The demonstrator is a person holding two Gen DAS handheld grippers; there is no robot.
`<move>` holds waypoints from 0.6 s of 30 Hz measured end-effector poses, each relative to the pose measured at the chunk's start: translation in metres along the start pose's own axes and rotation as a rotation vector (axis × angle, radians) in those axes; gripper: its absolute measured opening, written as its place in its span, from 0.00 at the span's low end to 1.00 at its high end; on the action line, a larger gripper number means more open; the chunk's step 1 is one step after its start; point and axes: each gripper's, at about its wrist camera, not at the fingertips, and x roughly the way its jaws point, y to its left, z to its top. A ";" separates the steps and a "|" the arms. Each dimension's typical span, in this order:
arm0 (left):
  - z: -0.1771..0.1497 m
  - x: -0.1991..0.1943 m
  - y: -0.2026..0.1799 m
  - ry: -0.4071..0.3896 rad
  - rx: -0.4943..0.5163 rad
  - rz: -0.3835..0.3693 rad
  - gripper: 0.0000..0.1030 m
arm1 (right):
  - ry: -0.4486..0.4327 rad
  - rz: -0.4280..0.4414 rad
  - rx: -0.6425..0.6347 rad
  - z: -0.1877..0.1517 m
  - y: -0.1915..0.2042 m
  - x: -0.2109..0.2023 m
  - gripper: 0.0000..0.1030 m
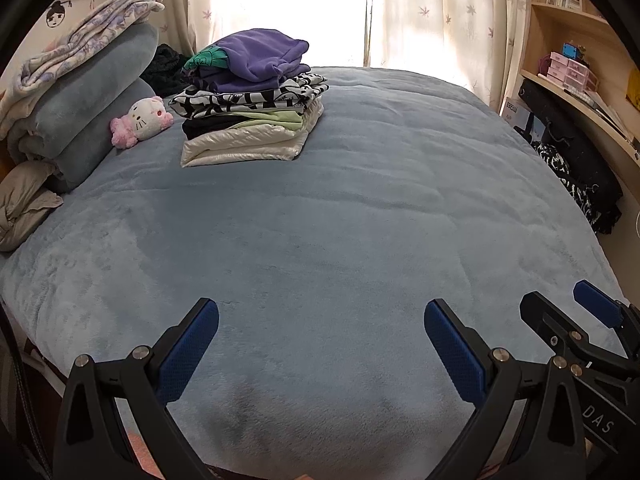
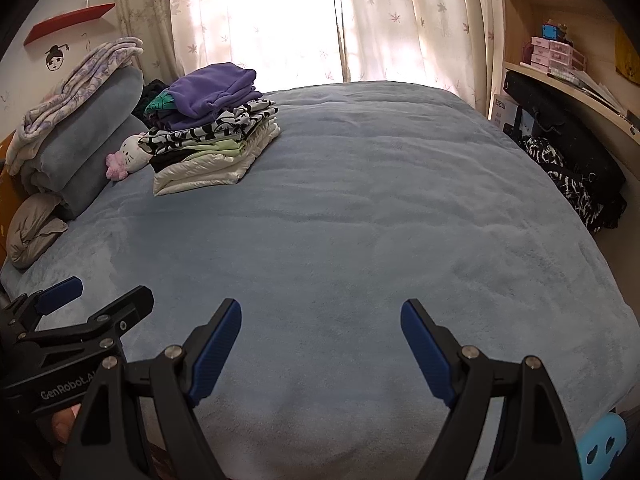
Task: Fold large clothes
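Note:
A stack of folded clothes, purple on top, then black-and-white, green and white, sits on the far left of the blue bed; it also shows in the right wrist view. My left gripper is open and empty over the near edge of the bed. My right gripper is open and empty beside it, and shows at the right in the left wrist view. The left gripper shows at the left in the right wrist view.
Rolled blue blankets with a patterned cloth on top and a Hello Kitty plush lie at the bed's left. Dark and black-and-white clothes hang off the bed's right side below wooden shelves. Curtains cover the window behind.

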 end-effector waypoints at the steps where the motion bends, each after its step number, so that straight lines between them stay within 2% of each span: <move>1: 0.000 0.000 0.000 0.000 0.001 0.001 0.99 | -0.001 0.001 0.000 0.000 0.000 0.000 0.80; 18: -0.003 -0.001 -0.002 0.010 0.004 0.014 0.99 | -0.001 -0.016 -0.007 -0.002 0.002 -0.004 0.80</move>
